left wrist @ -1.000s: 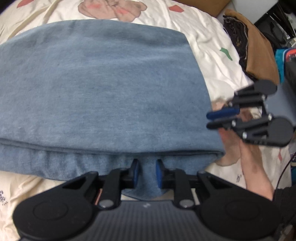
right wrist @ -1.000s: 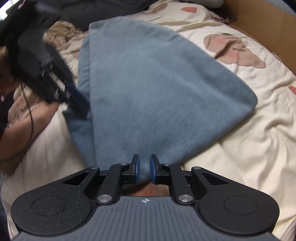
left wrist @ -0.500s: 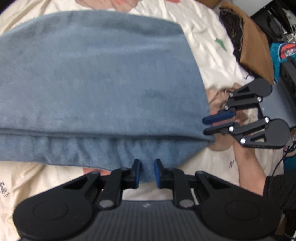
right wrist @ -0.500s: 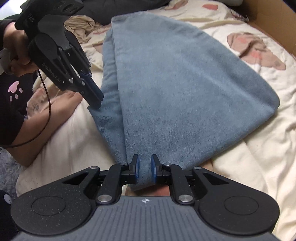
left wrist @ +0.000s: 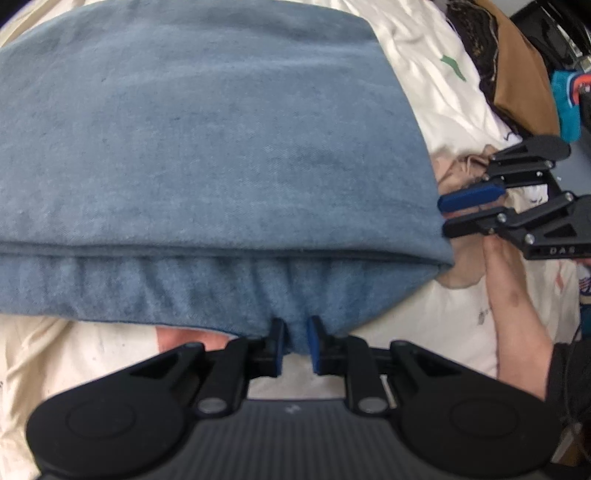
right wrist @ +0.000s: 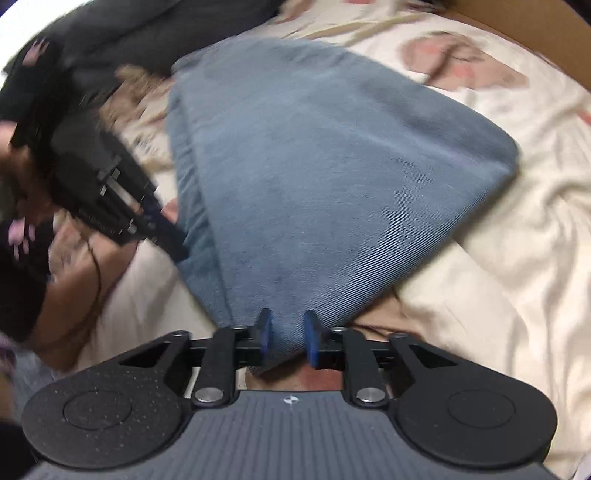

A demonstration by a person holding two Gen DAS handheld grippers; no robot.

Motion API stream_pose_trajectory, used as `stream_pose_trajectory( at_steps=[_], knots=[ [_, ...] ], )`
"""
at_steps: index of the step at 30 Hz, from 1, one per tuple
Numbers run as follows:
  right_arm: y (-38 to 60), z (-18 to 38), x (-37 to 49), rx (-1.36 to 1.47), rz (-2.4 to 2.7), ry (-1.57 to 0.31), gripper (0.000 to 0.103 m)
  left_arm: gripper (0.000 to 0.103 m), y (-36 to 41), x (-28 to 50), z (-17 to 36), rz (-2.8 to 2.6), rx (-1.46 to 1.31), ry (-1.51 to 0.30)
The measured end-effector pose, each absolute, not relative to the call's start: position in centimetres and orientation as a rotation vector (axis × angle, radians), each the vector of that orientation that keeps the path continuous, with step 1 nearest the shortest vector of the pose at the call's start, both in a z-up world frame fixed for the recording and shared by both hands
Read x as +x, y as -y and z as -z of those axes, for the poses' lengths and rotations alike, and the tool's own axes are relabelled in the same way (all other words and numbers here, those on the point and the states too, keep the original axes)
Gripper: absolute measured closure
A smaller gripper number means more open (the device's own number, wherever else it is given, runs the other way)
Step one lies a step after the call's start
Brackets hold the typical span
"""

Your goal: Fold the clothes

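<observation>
A blue denim-like garment [left wrist: 207,147] lies folded in two layers on the bed. In the left wrist view my left gripper [left wrist: 295,343] is shut on the near edge of its lower layer. The right wrist view shows that gripper [right wrist: 179,251], blurred, at the garment's left edge. My right gripper [right wrist: 288,339] has the garment's near corner [right wrist: 288,332] between its blue pads, and its jaws are opening, no longer pinching the cloth. From the left wrist the right gripper [left wrist: 443,216] sits at the garment's right edge, fingers apart.
The cream bedsheet [right wrist: 498,280] with pink prints spreads all around. A brown and dark clothes pile [left wrist: 517,74] lies at the far right. A dark garment [right wrist: 147,33] is bunched at the back left. A person's forearm [left wrist: 517,314] reaches in. A cardboard edge [right wrist: 535,37] lines the far side.
My right gripper's jaws have spread apart around the garment's corner, and its view has rolled. The left gripper has kept its hold on the lower layer's edge.
</observation>
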State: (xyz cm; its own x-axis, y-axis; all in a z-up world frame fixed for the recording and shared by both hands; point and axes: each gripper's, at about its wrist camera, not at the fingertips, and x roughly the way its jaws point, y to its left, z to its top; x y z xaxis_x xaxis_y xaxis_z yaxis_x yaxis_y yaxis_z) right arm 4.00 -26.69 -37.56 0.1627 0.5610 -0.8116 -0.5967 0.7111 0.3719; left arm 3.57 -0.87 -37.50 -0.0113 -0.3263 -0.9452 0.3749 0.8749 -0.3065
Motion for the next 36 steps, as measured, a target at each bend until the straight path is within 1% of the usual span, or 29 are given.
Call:
stream_pose_trajectory(
  at_steps=[2,10,11,15,17,19,23,30,36],
  knots=[
    [27.9,37.7,4.3,0.051,-0.785,-1.151,0.06,0.086,0.2,3.7,36.9,0.558,0.014,-1.478],
    [31.1,40.2,6.0,0.38,-0.634,-1.206,0.06,0.083,-2.5,5.7,34.2,0.483,-0.068,-1.396],
    [31.3,40.6,6.2,0.416,-0.609,-1.215,0.06,0.082,-2.8,6.0,34.1,0.467,-0.069,-1.387],
    [32.2,42.1,7.1,0.577,-0.551,-1.247,0.06,0.081,-4.2,7.0,33.9,0.395,-0.088,-1.358],
    [32.4,42.6,7.4,0.638,-0.547,-1.25,0.059,0.078,-5.2,7.3,33.7,0.35,-0.098,-1.322],
    [32.8,43.2,7.5,0.709,-0.537,-1.254,0.06,0.067,-6.0,7.6,33.4,0.3,-0.094,-1.279],
    [33.8,43.1,7.0,0.842,-0.549,-1.227,0.061,0.066,-7.7,7.9,33.3,0.208,-0.092,-1.249],
    [33.3,43.3,6.1,0.837,-0.534,-1.183,0.061,0.066,-8.4,8.6,33.3,0.13,-0.083,-1.257],
    [33.5,43.1,5.7,0.81,-0.532,-1.158,0.061,0.061,-9.4,8.3,32.9,0.101,-0.093,-1.243]
  ],
)
